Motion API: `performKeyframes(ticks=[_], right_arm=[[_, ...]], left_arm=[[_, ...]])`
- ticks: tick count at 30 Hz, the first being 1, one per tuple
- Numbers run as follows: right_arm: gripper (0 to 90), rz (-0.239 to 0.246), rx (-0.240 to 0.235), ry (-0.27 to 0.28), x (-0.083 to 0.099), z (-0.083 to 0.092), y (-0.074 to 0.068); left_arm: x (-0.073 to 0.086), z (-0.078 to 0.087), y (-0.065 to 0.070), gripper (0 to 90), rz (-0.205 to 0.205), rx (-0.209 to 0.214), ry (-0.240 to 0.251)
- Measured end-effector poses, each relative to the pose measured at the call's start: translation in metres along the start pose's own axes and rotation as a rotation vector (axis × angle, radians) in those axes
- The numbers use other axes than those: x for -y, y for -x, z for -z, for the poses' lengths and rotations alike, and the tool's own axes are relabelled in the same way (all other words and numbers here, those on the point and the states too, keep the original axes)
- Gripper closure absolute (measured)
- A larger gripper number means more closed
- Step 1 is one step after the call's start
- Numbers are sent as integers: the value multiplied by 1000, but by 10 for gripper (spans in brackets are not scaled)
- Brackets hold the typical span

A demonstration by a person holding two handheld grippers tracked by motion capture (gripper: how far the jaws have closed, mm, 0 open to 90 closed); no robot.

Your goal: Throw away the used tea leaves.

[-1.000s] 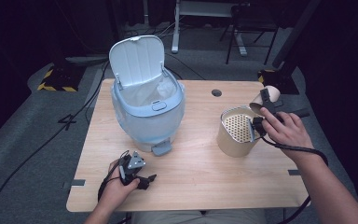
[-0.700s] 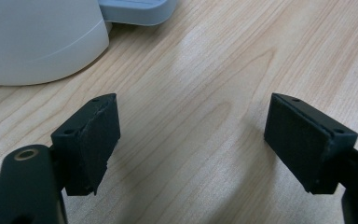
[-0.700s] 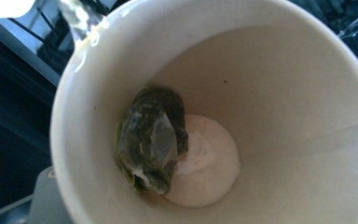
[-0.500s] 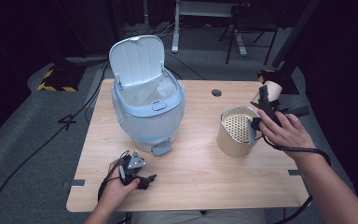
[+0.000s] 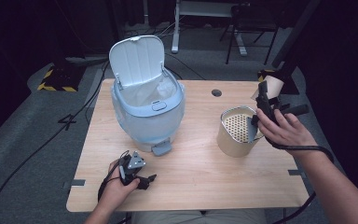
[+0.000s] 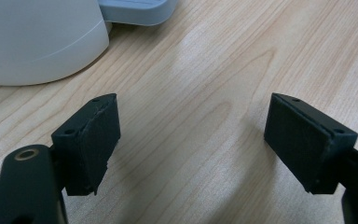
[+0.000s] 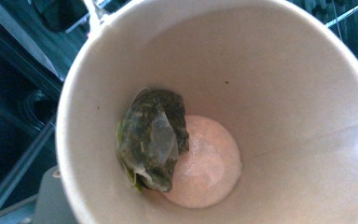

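Right gripper (image 5: pixel 264 100) pinches a paper cup (image 7: pixel 214 93), jaws just closing on it, tipped beside the strainer tin (image 5: pixel 237 131) with a wet tea bag (image 7: pixel 151 140) clinging inside, likely for dumping; left gripper (image 6: pixel 191 140) rests open, empty, by the open bin (image 5: pixel 147 107).

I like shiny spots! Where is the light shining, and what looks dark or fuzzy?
Left gripper view: pale glare on the light wooden table. Right gripper view: the white paper cup is bright, with a glossy wet bottom beside the dark green tea bag. High view: the room beyond is nearly black.
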State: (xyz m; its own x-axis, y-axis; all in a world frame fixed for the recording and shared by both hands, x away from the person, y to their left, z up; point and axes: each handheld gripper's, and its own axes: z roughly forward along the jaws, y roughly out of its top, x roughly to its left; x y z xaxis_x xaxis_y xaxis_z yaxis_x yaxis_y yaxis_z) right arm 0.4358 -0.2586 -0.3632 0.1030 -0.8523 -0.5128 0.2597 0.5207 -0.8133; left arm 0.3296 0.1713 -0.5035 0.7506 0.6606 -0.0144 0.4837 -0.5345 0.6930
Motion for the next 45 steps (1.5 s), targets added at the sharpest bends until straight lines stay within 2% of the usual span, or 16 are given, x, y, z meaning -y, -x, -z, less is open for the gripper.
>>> performKeyframes(ticks=[4, 8, 13, 23, 26, 28, 30, 31, 32, 38, 40, 41, 42, 43, 44, 45], right_arm=[[299, 57, 23, -24, 0, 0, 3], [302, 55, 18, -68, 1, -1, 8], [303, 88, 44, -69, 1, 0, 12], [301, 93, 58, -49, 1, 1, 18], [301, 71, 51, -68, 1, 2, 18], [301, 144, 51, 6, -11, 6, 11], [302, 110, 36, 0, -13, 5, 11], [302, 112, 27, -13, -14, 5, 10], [302, 128, 29, 16, -17, 5, 10], [302, 112, 41, 15, -18, 5, 13], [302, 81, 37, -31, -12, 2, 17], [302, 127, 44, -29, -16, 3, 15], [303, 178, 52, 30, -20, 5, 14], [302, 169, 63, 38, -21, 5, 14], [303, 135, 58, 4, -22, 6, 13], [303, 154, 59, 19, -22, 5, 13]], left_arm=[[0, 0, 0, 190, -1, -1, 0], [0, 0, 0, 190, 0, -2, 1], [0, 0, 0, 192, 0, -1, 1], [0, 0, 0, 193, 0, -2, 1], [0, 0, 0, 193, 0, -2, 1], [0, 0, 0, 193, 0, -2, 1], [0, 0, 0, 194, 0, 0, 0], [0, 0, 0, 194, 0, -1, 1], [0, 0, 0, 193, 0, -2, 2], [0, 0, 0, 194, -1, -2, 1], [0, 0, 0, 193, 0, -2, 1], [0, 0, 0, 194, 0, -1, 1], [0, 0, 0, 194, 0, -1, 2], [0, 0, 1, 194, -1, -1, 1], [0, 0, 1, 194, -1, -1, 1], [0, 0, 1, 194, -1, 0, 1]])
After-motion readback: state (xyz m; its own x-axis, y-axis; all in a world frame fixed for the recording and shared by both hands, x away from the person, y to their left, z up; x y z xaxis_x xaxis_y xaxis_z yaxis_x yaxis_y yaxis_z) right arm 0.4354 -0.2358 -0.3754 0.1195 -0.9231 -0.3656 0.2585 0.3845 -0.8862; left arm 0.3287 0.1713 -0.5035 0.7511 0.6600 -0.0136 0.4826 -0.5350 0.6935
